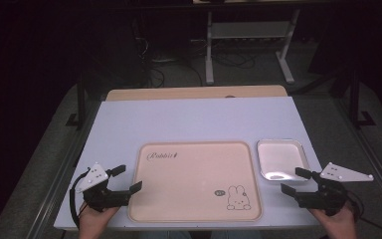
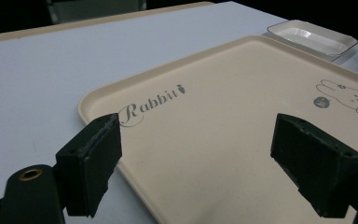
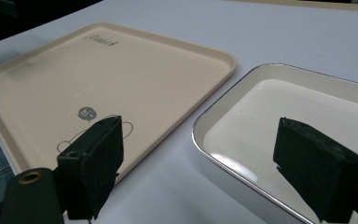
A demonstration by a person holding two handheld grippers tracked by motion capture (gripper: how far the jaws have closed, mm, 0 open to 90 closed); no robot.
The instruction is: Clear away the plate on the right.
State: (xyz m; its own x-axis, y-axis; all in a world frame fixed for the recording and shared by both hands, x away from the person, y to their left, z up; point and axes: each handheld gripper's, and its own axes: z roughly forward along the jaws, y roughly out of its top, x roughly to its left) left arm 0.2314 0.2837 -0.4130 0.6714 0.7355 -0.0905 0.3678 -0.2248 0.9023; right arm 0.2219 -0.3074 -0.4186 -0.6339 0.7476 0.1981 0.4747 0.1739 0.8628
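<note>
Currently both tongs are resting low over the near edge of the white tabletop (image 1: 189,119): left tongs (image 1: 129,179) are sitting at the left edge of the beige rabbit tray (image 1: 194,179), jaws spread apart and holding nothing. Right tongs (image 1: 296,180) are hovering beside the small white dish (image 1: 282,159), jaws likewise gaping and empty. Tray and dish are lying side by side, just apart, the dish to the tray's right.

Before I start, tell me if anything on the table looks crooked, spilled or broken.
Nothing stands out. The beige tray and the small metal dish lie flat, side by side and square to the table, both empty and unmarked. The left tool and right tool are open, holding nothing.
</note>
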